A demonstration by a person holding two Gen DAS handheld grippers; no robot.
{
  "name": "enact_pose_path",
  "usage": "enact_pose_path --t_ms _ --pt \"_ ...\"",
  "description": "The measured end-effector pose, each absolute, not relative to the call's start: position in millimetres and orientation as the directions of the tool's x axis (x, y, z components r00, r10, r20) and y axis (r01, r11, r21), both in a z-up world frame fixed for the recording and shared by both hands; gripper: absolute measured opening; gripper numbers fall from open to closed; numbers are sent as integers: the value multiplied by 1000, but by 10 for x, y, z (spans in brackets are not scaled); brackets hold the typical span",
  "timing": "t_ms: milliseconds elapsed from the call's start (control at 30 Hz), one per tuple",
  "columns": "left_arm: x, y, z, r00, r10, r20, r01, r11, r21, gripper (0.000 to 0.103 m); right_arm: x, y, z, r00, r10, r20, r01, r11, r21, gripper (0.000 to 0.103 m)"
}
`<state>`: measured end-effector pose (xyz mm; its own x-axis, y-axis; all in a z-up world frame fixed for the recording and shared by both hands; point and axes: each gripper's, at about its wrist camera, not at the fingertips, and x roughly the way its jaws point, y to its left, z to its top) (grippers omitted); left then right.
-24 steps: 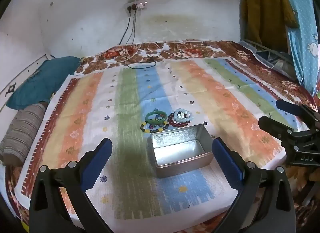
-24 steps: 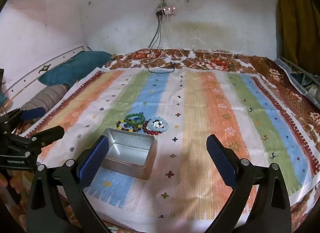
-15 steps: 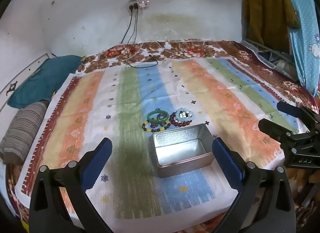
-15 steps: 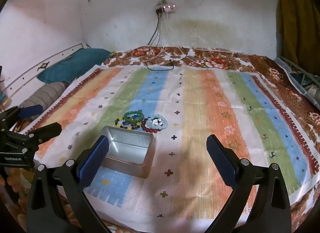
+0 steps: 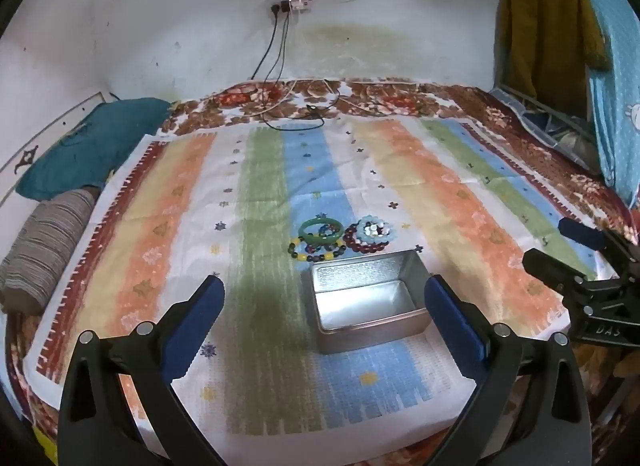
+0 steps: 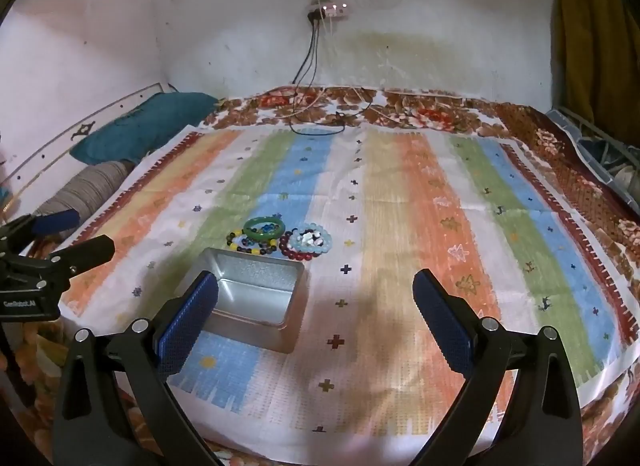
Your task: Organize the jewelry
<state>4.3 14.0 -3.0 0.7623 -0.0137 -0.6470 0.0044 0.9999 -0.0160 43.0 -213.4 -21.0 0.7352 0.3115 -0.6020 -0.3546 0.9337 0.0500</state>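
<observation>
tin (image 5: 368, 320): shiny textured metal | bangle (image 5: 320, 230): glossy green | cloth (image 5: 400, 169): matt woven, striped | claw pads (image 6: 188, 322): rough blue

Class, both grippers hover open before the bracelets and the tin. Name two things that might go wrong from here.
1. The bracelets lie overlapping in one pile, so a gripper may lift several at once or snag one.
2. The metal tin sits loose on the soft striped cloth; a nudge might shift it.

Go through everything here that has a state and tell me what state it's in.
Tin: open, empty, no lid in view.
Green bangle: outside the tin, lying on the beaded bracelets.
Pale blue bracelet: outside the tin, on the red beads.
Left gripper: open, holding nothing.
Right gripper: open, holding nothing.
</observation>
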Motion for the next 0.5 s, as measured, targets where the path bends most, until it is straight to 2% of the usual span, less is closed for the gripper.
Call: enact_pose_path --t_ms 233,500 --pt "57 169 -42 759 -48 -649 24 999 -46 98 421 -2199 -293 731 318 -603 -360 931 54 99" --pt "65 166 -69 755 -20 -656 -3 999 -35 98 429 -2147 -232 732 305 -609 -349 936 49 99"
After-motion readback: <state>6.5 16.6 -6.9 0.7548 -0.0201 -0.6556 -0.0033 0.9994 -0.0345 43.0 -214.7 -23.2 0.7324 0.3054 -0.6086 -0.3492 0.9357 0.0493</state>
